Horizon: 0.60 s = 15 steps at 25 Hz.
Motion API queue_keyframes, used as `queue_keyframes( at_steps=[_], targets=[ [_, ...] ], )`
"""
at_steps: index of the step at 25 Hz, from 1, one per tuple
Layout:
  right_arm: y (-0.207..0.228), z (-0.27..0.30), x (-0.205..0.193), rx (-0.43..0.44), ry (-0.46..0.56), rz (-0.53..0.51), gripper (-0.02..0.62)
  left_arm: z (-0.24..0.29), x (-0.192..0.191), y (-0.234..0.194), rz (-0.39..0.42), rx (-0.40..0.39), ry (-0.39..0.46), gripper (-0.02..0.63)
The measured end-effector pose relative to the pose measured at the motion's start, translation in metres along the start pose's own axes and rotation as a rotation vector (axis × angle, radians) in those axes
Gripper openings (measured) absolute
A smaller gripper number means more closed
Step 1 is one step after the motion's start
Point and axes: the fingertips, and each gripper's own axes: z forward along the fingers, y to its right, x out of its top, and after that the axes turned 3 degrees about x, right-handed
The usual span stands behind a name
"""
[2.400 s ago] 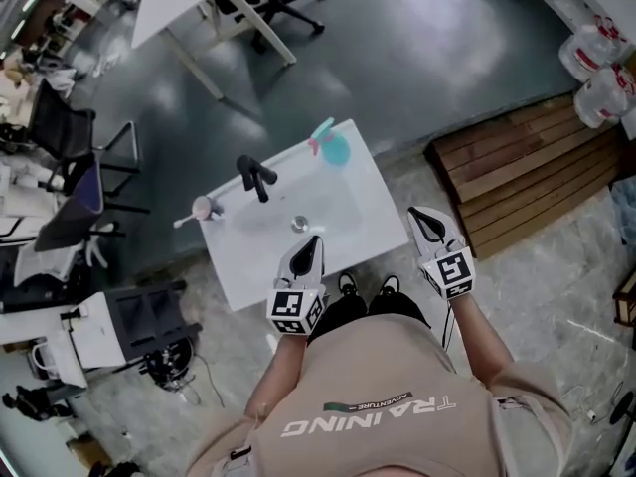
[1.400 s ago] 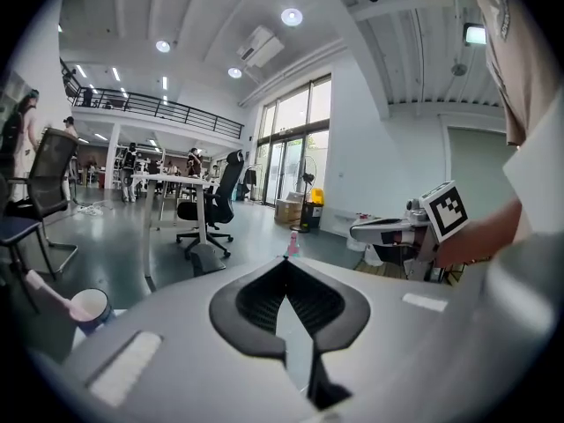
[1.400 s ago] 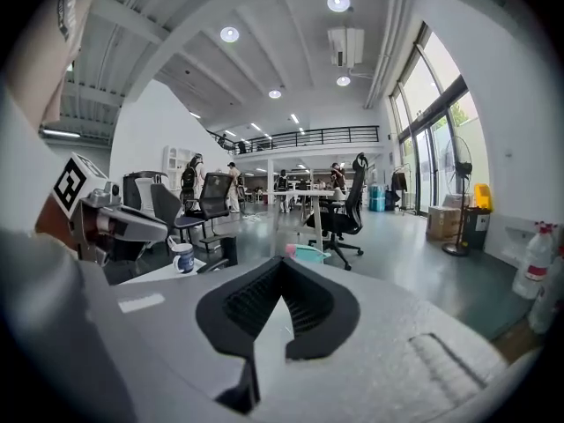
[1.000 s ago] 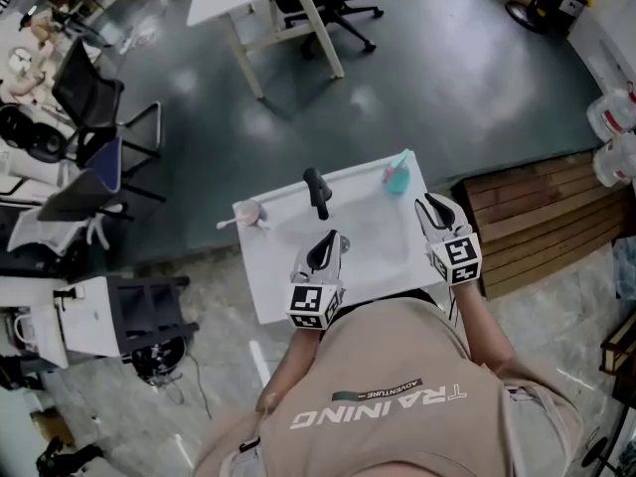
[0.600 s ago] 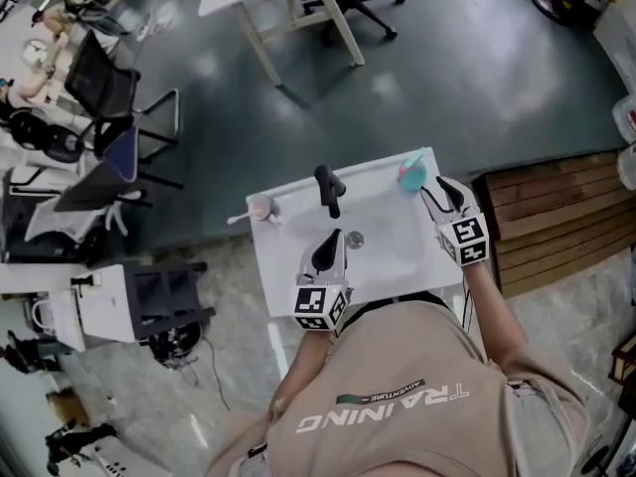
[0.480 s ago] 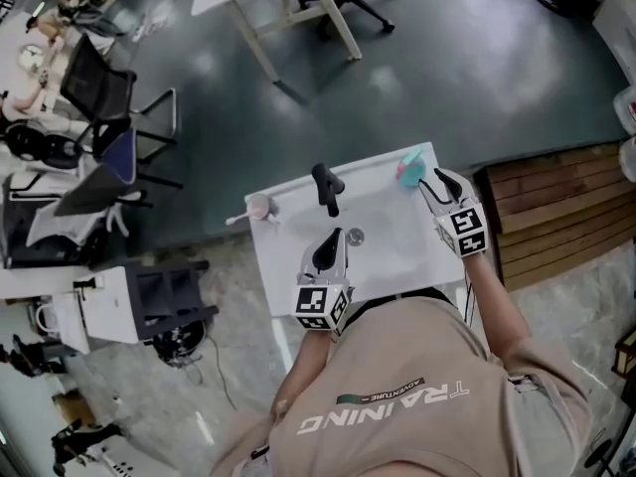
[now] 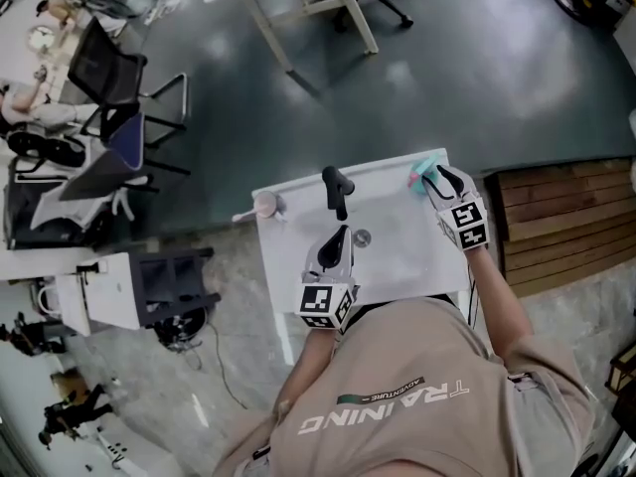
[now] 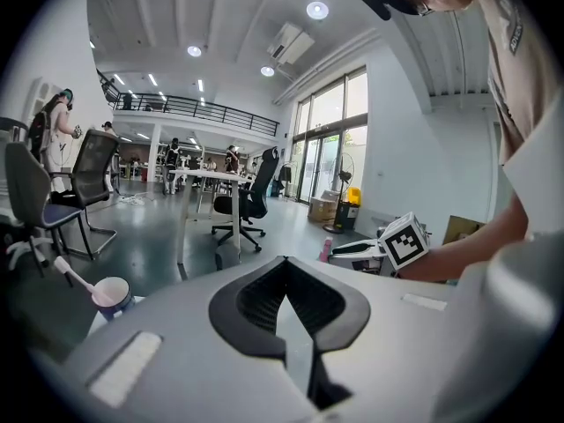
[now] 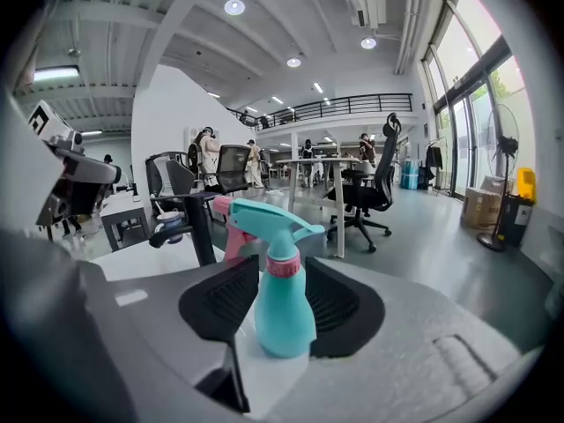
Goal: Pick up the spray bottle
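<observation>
A teal spray bottle [image 9: 284, 315] with a pink trigger stands upright on the far right corner of the white sink [image 7: 397, 256]. In the head view the bottle [image 7: 425, 174] is half hidden behind my right gripper [image 7: 440, 179]. My right gripper [image 9: 282, 263] is open wide, and the bottle stands between its two black pads, which do not squeeze it. My left gripper [image 7: 338, 237] hovers over the sink's near middle. Its tips [image 8: 284, 263] meet and hold nothing.
A black faucet [image 7: 338, 189] rises at the sink's far edge. A cup with a toothbrush [image 7: 266, 205] sits at the far left corner. A wooden pallet [image 7: 566, 227] lies to the right. Office chairs [image 7: 119, 137] and a cart [image 7: 129, 291] stand to the left.
My right gripper moved forward and down to the far right corner, and its jaws opened around the spray bottle. The left gripper barely moved.
</observation>
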Motion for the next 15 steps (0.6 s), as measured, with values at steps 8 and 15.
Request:
queue_keyframes(
  at_steps=[8,15],
  targets=[
    [-0.001,0.016,0.006,0.016,0.022,-0.025,0.169,0.006,-0.005,-0.006,-0.021,0.009,-0.021,0.015],
    [-0.002,0.022,0.010,0.013,0.035,-0.057,0.138,0.009,-0.007,-0.008,-0.029,0.010,-0.028,0.015]
  ],
)
